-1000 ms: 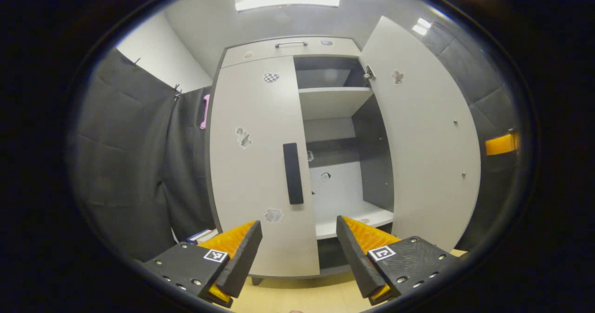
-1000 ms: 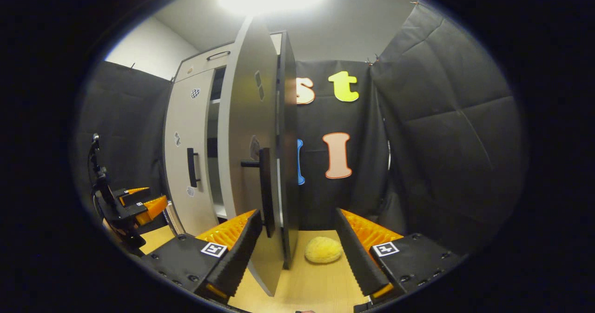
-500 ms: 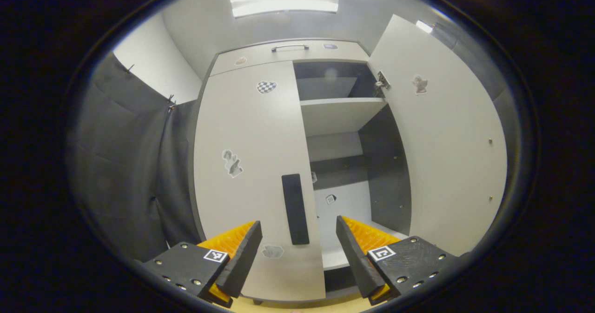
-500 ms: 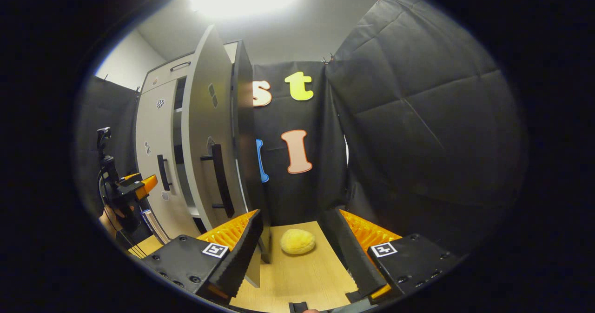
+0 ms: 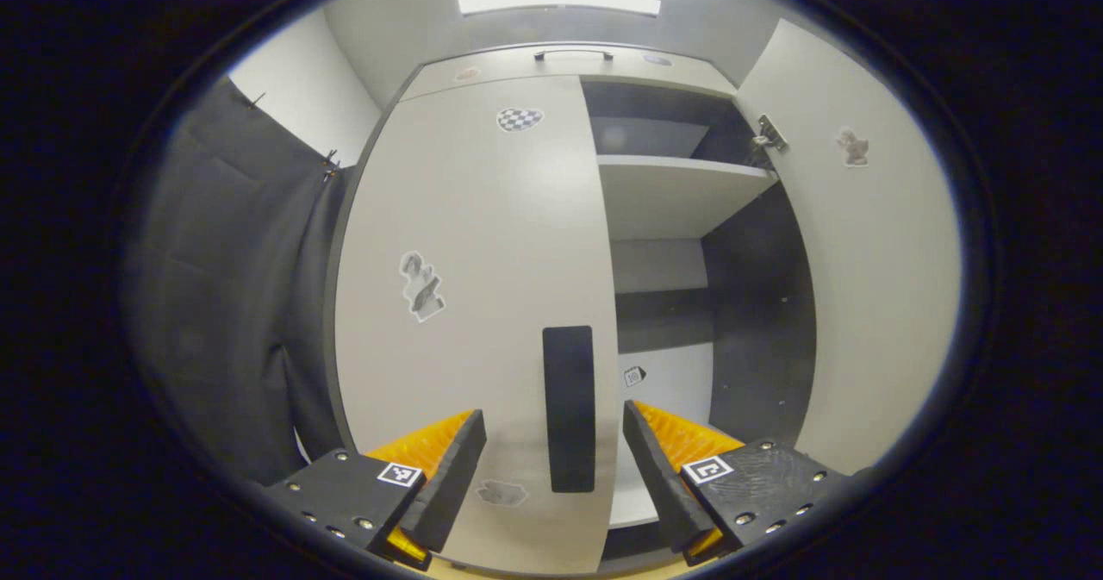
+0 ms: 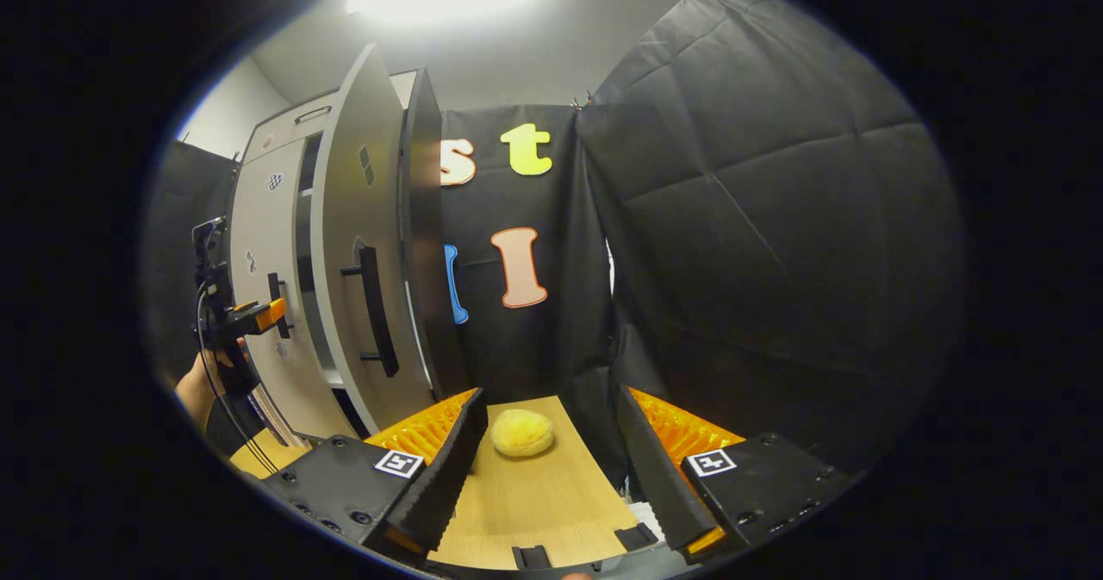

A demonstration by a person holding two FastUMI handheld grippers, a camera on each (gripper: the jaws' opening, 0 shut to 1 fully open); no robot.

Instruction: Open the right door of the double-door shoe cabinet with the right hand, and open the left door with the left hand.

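The left gripper (image 5: 551, 459) faces the shoe cabinet (image 5: 551, 63) head on, its jaws spread wide with nothing between the pads. The left door (image 5: 474, 244) is shut, and its dark upright handle (image 5: 569, 408) stands right in the gap between the two fingers, a little nearer the right-hand finger; from the left gripper view I cannot tell whether either finger touches it. Seen from the right gripper view, that same gripper (image 6: 263, 314) sits just beside the left door's handle (image 6: 276, 304), with the person's hand (image 6: 200, 383) gripping it from below.

The right door (image 5: 870, 278) hangs swung open at the right of the cabinet, baring the shelves (image 5: 672, 188) inside. In the right gripper view it stands edge-on (image 6: 353, 244), its long handle (image 6: 375, 308) well up and to the left of the right gripper (image 6: 547, 459). That gripper's jaws are also spread apart and hold nothing; it is clear of the door and points past it toward the black cloth wall (image 6: 758, 218). A yellow sponge-like lump (image 6: 521, 432) lies on the wooden floor (image 6: 534, 511) between its fingers, farther off, close to the foot of the cloth.
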